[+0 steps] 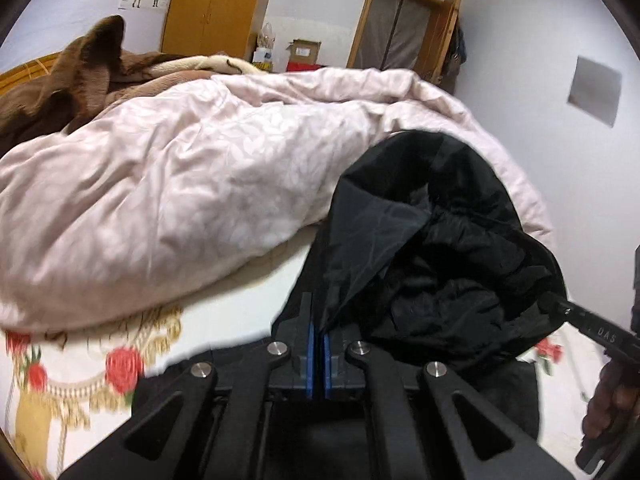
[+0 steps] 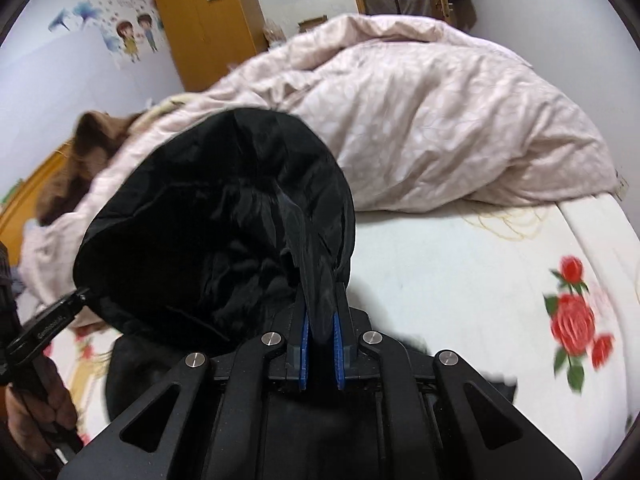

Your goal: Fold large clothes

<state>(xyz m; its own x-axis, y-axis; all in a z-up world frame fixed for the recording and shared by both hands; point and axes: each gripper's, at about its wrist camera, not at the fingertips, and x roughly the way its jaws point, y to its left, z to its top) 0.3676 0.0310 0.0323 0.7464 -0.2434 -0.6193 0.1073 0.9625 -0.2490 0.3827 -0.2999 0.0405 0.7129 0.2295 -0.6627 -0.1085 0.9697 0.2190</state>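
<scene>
- Black garment (image 1: 436, 240) is held up above the bed sheet (image 1: 248, 300), bulging between both grippers, in front of the pink quilt (image 1: 192, 184).
- Left gripper (image 1: 319, 344): blue pads nearly together, thin edge of the garment pinched; the cloth hangs to its right.
- Right gripper (image 2: 320, 336): narrow, clamped on a thicker fold; the bulk of the garment sits to its left.
- Rose-printed sheet is seen below.

2 grippers: left gripper (image 1: 319, 328), right gripper (image 2: 320, 320). 1 black garment (image 1: 436, 240). 1 pink duvet (image 1: 192, 184). 1 brown blanket (image 1: 80, 76). 1 wardrobe (image 1: 212, 8).
</scene>
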